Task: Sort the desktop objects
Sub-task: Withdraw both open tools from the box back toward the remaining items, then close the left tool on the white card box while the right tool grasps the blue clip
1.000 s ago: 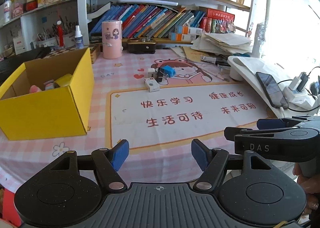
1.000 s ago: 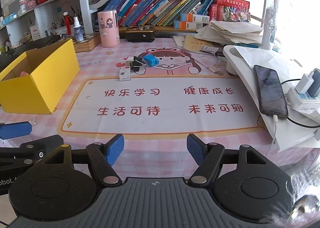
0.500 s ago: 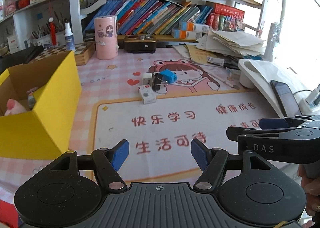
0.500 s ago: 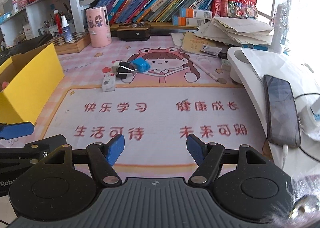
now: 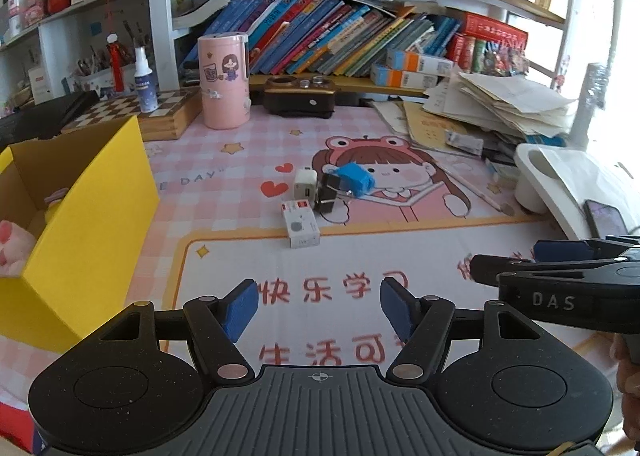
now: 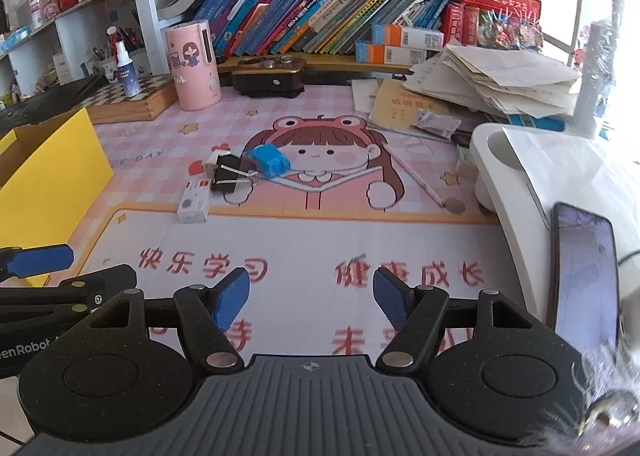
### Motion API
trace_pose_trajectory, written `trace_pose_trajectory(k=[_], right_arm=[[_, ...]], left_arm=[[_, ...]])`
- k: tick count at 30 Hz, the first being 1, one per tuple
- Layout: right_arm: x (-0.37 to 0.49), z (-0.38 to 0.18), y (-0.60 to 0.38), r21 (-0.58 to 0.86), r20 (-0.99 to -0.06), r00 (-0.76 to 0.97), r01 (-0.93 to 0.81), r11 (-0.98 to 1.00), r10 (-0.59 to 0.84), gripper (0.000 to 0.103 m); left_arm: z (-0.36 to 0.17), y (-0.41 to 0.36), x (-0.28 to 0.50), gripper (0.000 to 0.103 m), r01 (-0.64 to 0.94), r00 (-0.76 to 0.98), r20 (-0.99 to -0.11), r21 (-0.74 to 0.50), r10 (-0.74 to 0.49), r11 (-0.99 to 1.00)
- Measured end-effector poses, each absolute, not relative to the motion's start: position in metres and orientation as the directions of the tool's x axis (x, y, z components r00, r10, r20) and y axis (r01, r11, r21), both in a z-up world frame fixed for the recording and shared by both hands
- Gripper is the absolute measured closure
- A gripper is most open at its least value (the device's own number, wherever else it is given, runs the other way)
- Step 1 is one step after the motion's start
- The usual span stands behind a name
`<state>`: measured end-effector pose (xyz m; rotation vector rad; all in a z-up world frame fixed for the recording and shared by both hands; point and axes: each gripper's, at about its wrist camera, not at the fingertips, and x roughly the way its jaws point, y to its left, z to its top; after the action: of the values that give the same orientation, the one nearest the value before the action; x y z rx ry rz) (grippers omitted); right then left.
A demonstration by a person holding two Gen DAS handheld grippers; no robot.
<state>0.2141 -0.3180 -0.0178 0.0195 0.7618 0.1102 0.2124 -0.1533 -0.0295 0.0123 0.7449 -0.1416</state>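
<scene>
Left gripper (image 5: 319, 306): jaws partly apart, nothing between the blue pads; it has narrowed a little in the last moment. Right gripper (image 6: 311, 298): jaws likewise partly apart and empty. Both point down across the mat (image 5: 400, 264), the right one showing at the right edge of the left view.

Ahead of both, on the mat's cartoon figure, a small cluster: white box (image 5: 301, 223) nearest, lying flat; black clip (image 5: 329, 194) behind it, touching or nearly so; white plug (image 5: 305, 184) to its left; blue block (image 5: 354, 180) to its right. Yellow carton (image 5: 80, 216) stands at the left, open-topped, some items already inside, apparently soft toys, though the view there is cut off.

Handling, as judged: all four look light and rigid. The box offers two flat long sides for a pinch; its smooth card may slip. The clip's wire handles are springy, so grip its black body. The plug and block suit a grip across opposite faces.
</scene>
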Motion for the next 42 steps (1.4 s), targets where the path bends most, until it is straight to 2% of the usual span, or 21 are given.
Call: trace_pose_trajectory(k=[12, 20, 24, 27, 35, 36, 37, 38, 42], right_arm=[[0.266, -0.021, -0.338, 0.088, -0.673, 0.729, -0.087, 0.992, 0.123, 0.036], [0.285, -0.027, -0.348, 0.095, -0.684, 0.720, -0.076, 0.993, 0.120, 0.036], [0.293, -0.030, -0.350, 0.097, -0.684, 0.719, -0.078, 0.992, 0.123, 0.036], [0.299, -0.033, -0.351, 0.105, -0.688, 0.714, -0.079, 0.991, 0.129, 0.036], [0.319, -0.037, -0.346, 0.092, -0.692, 0.707, -0.119, 0.989, 0.150, 0.036], [0.322, -0.038, -0.346, 0.096, -0.692, 0.706, -0.120, 0.988, 0.153, 0.036], [0.324, -0.038, -0.345, 0.099, -0.692, 0.705, -0.123, 0.987, 0.157, 0.036], [0.327, -0.039, -0.343, 0.100, -0.691, 0.704, -0.127, 0.987, 0.161, 0.036], [0.340, -0.041, -0.333, 0.103, -0.678, 0.710, -0.165, 0.981, 0.190, 0.036]], left_arm=[[-0.053, -0.166, 0.281, 0.043, 0.064, 0.721, -0.689, -0.046, -0.078, 0.997], [-0.077, -0.178, 0.324, 0.044, 0.072, 0.707, -0.706, 0.011, -0.043, 0.997], [-0.084, -0.184, 0.333, 0.048, 0.073, 0.698, -0.715, 0.025, -0.033, 0.997], [-0.086, -0.183, 0.337, 0.056, 0.059, 0.699, -0.715, 0.023, -0.025, 0.998], [-0.097, -0.176, 0.346, 0.061, 0.032, 0.680, -0.733, 0.025, -0.003, 0.999], [-0.098, -0.176, 0.346, 0.062, 0.031, 0.681, -0.732, 0.024, -0.003, 0.999], [-0.097, -0.176, 0.346, 0.073, 0.029, 0.683, -0.731, 0.023, -0.003, 0.999], [-0.097, -0.175, 0.346, 0.074, 0.028, 0.684, -0.730, 0.023, -0.003, 0.999], [-0.081, -0.165, 0.335, 0.074, -0.009, 0.698, -0.716, -0.013, -0.003, 1.000]])
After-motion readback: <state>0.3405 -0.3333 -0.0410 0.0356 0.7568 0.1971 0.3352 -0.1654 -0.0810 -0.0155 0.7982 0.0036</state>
